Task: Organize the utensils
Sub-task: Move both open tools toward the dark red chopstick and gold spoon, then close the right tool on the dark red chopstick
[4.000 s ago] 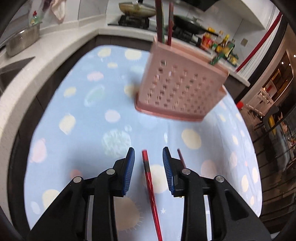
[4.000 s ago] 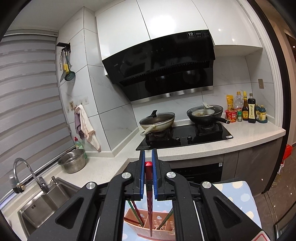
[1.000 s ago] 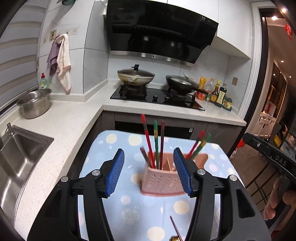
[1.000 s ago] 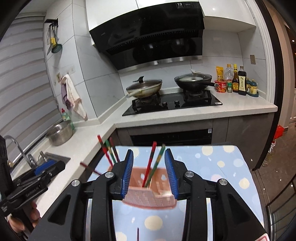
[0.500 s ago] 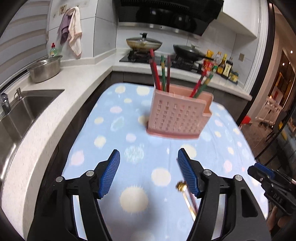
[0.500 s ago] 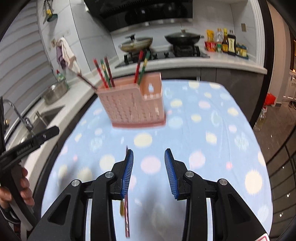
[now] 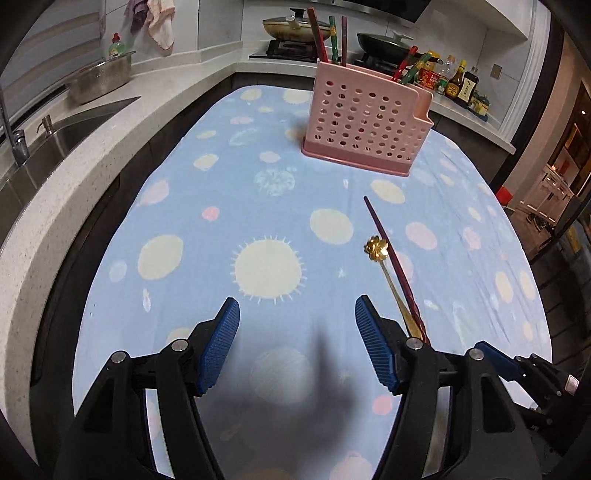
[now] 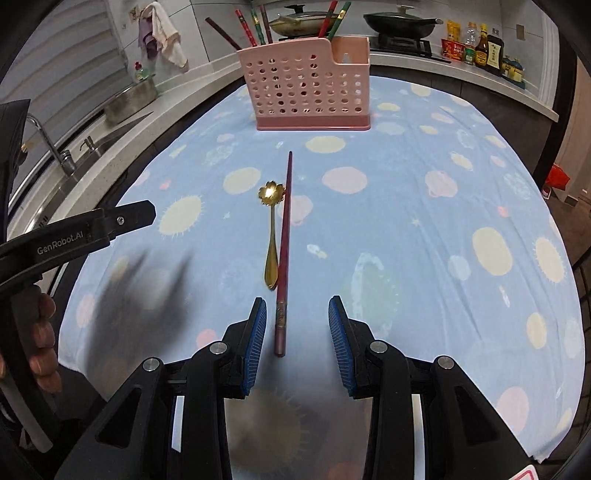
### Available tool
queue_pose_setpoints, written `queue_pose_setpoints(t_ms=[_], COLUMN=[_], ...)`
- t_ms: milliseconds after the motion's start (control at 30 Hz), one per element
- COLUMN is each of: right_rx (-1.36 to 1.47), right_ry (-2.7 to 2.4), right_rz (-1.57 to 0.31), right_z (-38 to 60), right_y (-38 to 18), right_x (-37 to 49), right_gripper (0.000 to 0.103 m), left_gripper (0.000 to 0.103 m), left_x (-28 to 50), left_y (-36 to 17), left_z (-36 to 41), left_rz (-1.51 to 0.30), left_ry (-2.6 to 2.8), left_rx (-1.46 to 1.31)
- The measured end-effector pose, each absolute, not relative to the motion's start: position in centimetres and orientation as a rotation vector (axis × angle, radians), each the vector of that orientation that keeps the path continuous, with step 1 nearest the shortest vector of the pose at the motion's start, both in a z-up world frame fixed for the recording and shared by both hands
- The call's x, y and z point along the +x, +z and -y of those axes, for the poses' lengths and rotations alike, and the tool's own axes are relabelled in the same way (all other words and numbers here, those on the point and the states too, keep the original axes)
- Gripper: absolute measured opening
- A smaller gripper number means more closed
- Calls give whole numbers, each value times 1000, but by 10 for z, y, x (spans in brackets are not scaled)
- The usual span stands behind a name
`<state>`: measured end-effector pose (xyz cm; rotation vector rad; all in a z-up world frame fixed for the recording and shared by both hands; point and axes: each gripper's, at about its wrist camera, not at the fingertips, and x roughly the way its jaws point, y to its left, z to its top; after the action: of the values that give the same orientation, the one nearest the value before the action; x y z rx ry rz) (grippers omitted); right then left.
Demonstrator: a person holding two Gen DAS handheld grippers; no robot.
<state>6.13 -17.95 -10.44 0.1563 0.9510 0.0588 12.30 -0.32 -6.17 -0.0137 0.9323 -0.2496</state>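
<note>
Your kitchen table wears a blue cloth (image 8: 406, 221) with pale dots and suns on it. Behind it runs a white counter with a sink (image 7: 55, 136), pans on a stove, and sauce bottles whose labels are too small to read.

You can read "GenRobot.AI" on the side of your left gripper (image 8: 92, 229) in the right camera's view.

A dark red chopstick (image 8: 283, 251) lies flat on the cloth. Its long line runs from your right gripper (image 8: 297, 332) toward the pink holder (image 8: 306, 88), thin tip pointing at the holder. The thick end lies between the right gripper's blue pads, closer to the left pad, and neither pad touches it. Those jaws stand apart, holding nothing.

A gold spoon (image 8: 271, 236) with a flower-shaped bowl lies just beside the chopstick, on its left, bowl end toward the holder.

Your left gripper (image 7: 297, 343) has just been opening its jaws. They stand wide with only cloth between them. The chopstick (image 7: 391, 258) and spoon (image 7: 380, 254) lie off to its right side.

The holder stands upright at the far end with more chopsticks (image 8: 255, 27) sticking out.
</note>
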Motion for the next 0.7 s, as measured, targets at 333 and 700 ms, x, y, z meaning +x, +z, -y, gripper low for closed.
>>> queue_pose_setpoints(t_ms=[333, 700], right_rx=[150, 145], right_ry=[66, 53], right_rz=[-985, -996], right_z=[170, 171], right_y=[-120, -129], right_x=[67, 72], right_gripper=[24, 10], left_gripper=[62, 62], left_x=[108, 109], left_y=[-78, -82], left_z=[-4, -1], left_rz=[-982, -998], left_ry=[-245, -261], left_rx=[-16, -14])
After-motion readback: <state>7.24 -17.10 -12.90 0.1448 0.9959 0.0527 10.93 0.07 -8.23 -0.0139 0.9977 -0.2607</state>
